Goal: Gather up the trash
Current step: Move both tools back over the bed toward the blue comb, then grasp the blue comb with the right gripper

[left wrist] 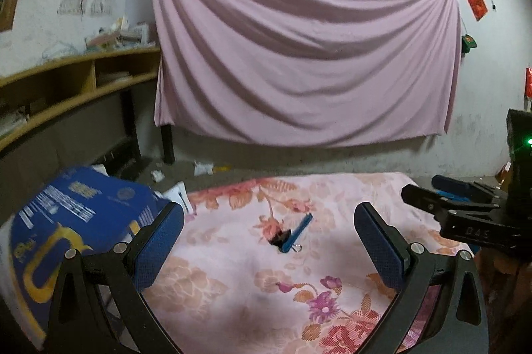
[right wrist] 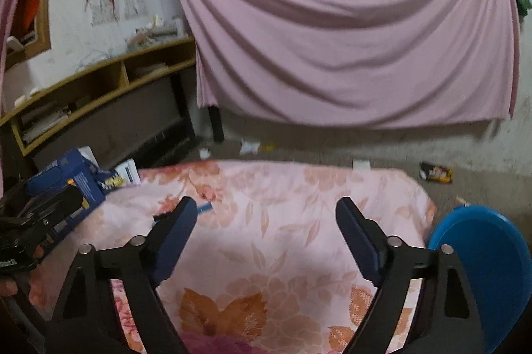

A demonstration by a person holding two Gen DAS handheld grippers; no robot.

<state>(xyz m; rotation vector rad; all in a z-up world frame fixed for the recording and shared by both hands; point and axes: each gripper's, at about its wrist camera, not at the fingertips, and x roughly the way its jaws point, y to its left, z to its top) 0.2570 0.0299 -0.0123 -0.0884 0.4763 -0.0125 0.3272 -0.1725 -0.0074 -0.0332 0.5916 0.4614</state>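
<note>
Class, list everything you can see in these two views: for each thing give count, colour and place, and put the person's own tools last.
Floral cloth: one, pink and orange, covering the table.
Blue stick: one, blue, lying mid-cloth beside a small black scrap.
Cardboard box: one, blue with yellow print, at the table's left edge.
Pink sheet: one, pink, hung on the back wall.
Shelf: one, wooden, along the left wall.
Paper scraps: several, white, on the floor under the sheet.
Wrapper: one, dark, on the floor at right.
Stool: one, blue, right of the table.
Left gripper: jaws open, above the cloth.
Right gripper: jaws open, nothing between them.
</note>
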